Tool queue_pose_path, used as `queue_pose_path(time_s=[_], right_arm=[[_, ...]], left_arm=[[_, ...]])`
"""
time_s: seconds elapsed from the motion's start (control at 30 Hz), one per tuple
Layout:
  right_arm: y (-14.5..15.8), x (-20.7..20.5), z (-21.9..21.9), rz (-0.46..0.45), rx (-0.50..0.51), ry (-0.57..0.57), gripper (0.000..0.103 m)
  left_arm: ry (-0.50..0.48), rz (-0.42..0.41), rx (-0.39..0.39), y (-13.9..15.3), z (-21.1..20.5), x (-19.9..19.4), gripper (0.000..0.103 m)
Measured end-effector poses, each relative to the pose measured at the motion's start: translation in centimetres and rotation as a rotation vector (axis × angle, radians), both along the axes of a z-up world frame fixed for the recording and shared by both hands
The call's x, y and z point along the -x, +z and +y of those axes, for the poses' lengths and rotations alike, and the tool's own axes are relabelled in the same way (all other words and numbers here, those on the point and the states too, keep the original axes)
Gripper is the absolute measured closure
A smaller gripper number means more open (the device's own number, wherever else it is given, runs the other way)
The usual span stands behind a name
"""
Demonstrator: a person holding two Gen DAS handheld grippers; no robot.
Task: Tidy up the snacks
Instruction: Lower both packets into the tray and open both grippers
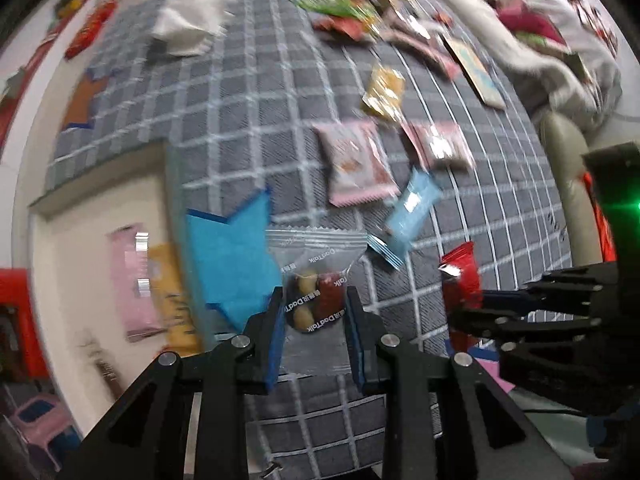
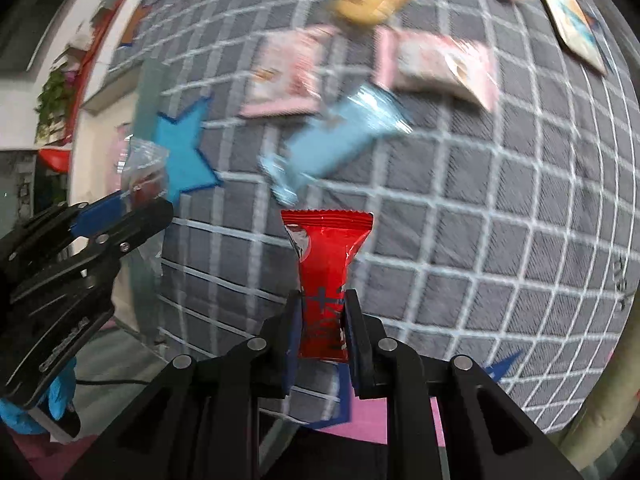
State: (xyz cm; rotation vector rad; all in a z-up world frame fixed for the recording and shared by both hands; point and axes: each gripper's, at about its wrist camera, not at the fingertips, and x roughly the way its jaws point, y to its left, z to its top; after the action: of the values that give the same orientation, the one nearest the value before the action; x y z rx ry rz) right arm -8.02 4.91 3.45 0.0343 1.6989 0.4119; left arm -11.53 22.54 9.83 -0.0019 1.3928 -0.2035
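Note:
My left gripper point(image 1: 315, 305) is shut on a clear packet point(image 1: 316, 276) with red and yellow candies inside, held above the grey checked cloth point(image 1: 248, 128) near a blue star patch point(image 1: 232, 256). My right gripper point(image 2: 322, 312) is shut on a red snack packet point(image 2: 325, 264), held upright over the cloth. The right gripper also shows at the right of the left wrist view point(image 1: 472, 312) with the red packet point(image 1: 460, 280). The left gripper shows at the left of the right wrist view point(image 2: 140, 208). On the cloth lie a light blue packet point(image 2: 340, 140), two pink packets point(image 1: 352, 164) point(image 1: 440, 144) and a yellow packet point(image 1: 386, 92).
Several more snack packets lie at the far end of the cloth point(image 1: 360, 16), with a white pouch point(image 1: 188, 20) at the far left. A pink star patch point(image 2: 372, 416) lies under the right gripper. The cloth's left edge point(image 1: 172, 184) drops to a white surface holding pink and yellow packets point(image 1: 132, 280).

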Motion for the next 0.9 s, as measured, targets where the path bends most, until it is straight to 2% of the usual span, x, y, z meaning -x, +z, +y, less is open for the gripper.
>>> queue_pose_path(time_s=[0.27, 0.43, 0.53, 0.8, 0.87, 0.9], right_arm=[[4.3, -1.2, 8.3, -0.065, -0.094, 0.157, 0.081], [5.6, 0.0, 14.4, -0.076, -0.138, 0.245, 0.081], [5.9, 0.4, 17.5, -0.069, -0.144, 0.293, 0.081], [2.3, 0.6, 21.4, -0.013, -0.102, 0.354, 0.081], [1.9, 0.7, 21.7, -0.007, -0.089, 0.357, 0.081], [1.7, 0.7, 21.6, -0.003, -0.085, 0.360, 0.081]], left_arm=[[0.242, -0.041, -0.046, 2.2, 9.7, 1.4, 0.073], [0.368, 0.028, -0.080, 0.3, 15.1, 3.9, 0.073], [0.393, 0.058, -0.088, -0.7, 16.5, 4.9, 0.073], [0.402, 0.105, -0.076, -3.0, 16.6, 5.8, 0.072], [0.402, 0.107, -0.077, -3.1, 16.8, 5.8, 0.066], [0.405, 0.106, -0.078, -3.2, 16.9, 5.6, 0.055]])
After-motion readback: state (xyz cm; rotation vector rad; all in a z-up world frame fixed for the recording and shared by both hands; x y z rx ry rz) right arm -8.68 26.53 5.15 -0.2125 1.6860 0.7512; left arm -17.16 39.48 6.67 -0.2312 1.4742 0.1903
